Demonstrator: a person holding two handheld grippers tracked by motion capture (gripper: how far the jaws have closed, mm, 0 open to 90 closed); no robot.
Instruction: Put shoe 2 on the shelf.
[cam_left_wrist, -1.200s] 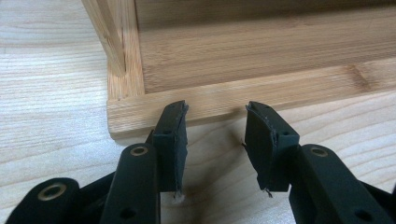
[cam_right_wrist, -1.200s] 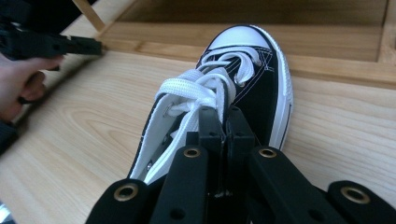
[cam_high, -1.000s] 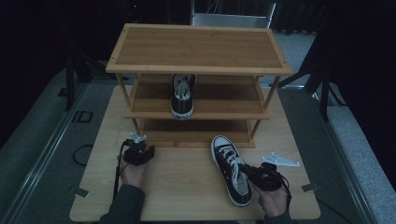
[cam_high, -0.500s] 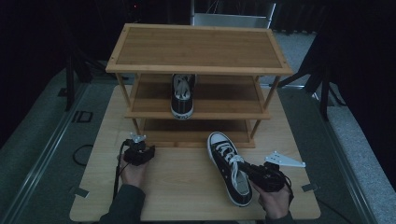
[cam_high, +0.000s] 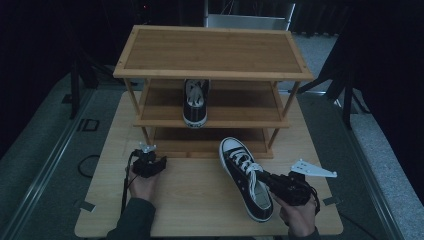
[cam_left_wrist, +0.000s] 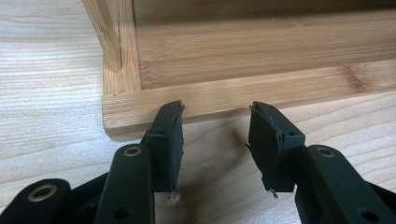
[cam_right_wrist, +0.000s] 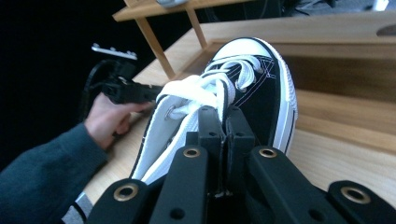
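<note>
Your right gripper (cam_high: 270, 181) pinches the black sneaker (cam_high: 246, 177) over the table (cam_high: 200, 200), before the rack (cam_high: 210, 70); another sneaker (cam_high: 195, 102) occupies its middle shelf. Your left gripper (cam_left_wrist: 215, 140), jaws just widening, holds nothing.

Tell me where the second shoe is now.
In the high view, the second shoe stands on the rack's middle shelf, left of center, toe toward the person.

No text, label, brand or number can be read anywhere.
</note>
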